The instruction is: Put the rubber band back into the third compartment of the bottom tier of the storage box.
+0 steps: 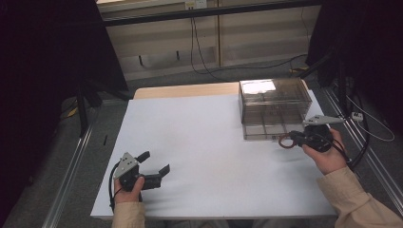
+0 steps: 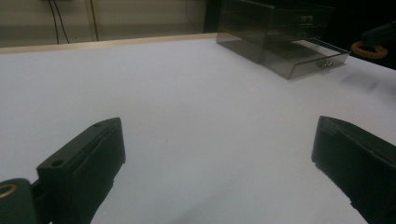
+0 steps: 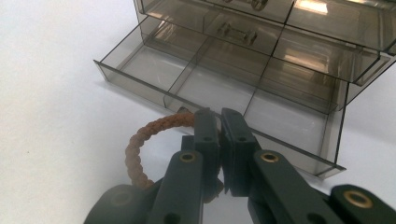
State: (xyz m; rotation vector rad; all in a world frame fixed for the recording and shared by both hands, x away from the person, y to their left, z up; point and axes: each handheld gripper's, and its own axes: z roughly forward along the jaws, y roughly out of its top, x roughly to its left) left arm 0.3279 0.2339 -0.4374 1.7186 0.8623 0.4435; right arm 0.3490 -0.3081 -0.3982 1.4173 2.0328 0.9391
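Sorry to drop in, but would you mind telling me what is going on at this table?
A person holds a two-jaw gripper in each hand. The right gripper is shut on a brown braided ring and holds it just in front of the open bottom drawer of a smoky clear drawer box. The drawer is divided into compartments, and those in sight look empty. The left gripper rests open on the white table, away from the box.
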